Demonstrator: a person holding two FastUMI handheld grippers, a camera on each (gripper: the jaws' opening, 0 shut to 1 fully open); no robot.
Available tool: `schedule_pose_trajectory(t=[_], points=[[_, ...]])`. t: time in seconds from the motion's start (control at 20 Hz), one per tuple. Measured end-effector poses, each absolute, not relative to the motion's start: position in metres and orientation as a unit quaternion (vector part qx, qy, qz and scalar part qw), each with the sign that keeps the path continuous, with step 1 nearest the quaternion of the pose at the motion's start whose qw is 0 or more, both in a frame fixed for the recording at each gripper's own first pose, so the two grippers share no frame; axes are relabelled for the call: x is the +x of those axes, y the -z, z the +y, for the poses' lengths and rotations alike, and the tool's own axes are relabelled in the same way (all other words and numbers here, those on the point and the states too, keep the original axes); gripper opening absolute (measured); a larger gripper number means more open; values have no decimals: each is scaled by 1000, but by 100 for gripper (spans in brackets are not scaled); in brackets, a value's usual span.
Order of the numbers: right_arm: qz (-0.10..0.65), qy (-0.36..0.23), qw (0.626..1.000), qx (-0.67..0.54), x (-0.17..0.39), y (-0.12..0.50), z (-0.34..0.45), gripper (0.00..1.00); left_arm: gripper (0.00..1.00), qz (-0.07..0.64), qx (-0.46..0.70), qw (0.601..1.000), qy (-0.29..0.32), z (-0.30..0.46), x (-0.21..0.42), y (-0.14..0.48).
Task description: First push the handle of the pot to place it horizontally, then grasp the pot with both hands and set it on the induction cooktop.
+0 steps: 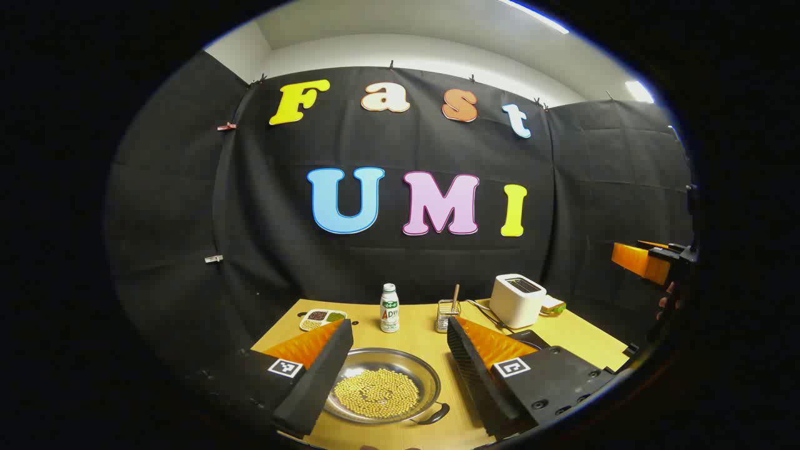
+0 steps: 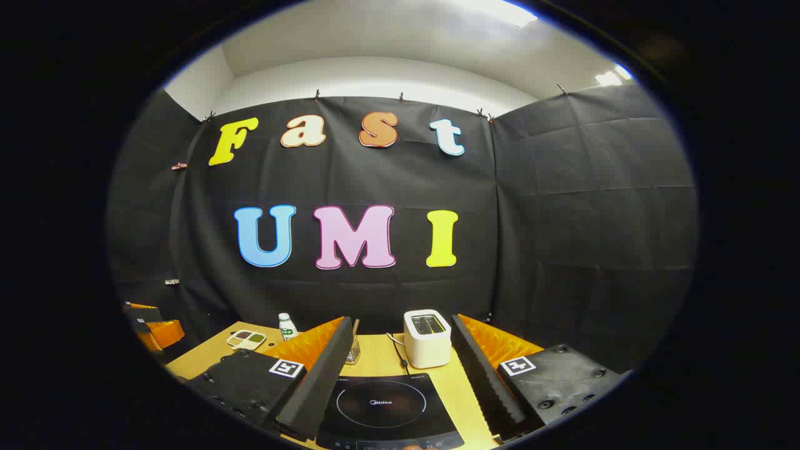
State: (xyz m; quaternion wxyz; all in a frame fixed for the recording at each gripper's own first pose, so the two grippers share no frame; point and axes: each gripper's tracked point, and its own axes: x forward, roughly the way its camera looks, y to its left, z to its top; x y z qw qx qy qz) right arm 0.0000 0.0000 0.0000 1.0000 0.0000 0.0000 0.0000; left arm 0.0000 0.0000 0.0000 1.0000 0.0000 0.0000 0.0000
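Observation:
A shallow steel pot (image 1: 400, 365) full of yellow beans sits on the wooden table, one dark side handle (image 1: 435, 414) pointing toward the near right. My left gripper (image 1: 400, 328) hovers above it, open, the pot showing between the fingers. The black induction cooktop (image 2: 387, 406) lies on the table in the right gripper view, under my right gripper (image 2: 403, 325), which is open and holds nothing. The right gripper (image 1: 647, 259) also appears far right in the left gripper view, held by a hand (image 1: 667, 300). The left gripper (image 2: 156, 328) shows at the left edge of the right gripper view.
At the back of the table stand a white toaster (image 1: 517, 300), a small white bottle (image 1: 389, 307), a glass holder with a stick (image 1: 448, 314) and a small dish of grains (image 1: 322, 319). The toaster's cord (image 2: 397, 353) runs toward the cooktop.

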Motion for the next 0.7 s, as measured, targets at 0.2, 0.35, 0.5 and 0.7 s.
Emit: schedule_pose_trajectory(t=[0.2, 0.35, 0.5, 0.7], points=[[2, 3, 1000, -9, 12, 4, -10, 98, 95, -9, 10, 1000, -7, -7, 9, -13], [8, -4, 1000, -9, 21, 9, -14, 98, 95, -14, 19, 1000, -4, -18, 11, -19], [11, -11, 1000, -8, 30, 13, -18, 98, 95, -14, 22, 1000, -3, -26, 15, -20], [17, -26, 999, -11, 38, 18, -13, 98, 95, -10, 8, 1000, -13, -30, 21, -21]])
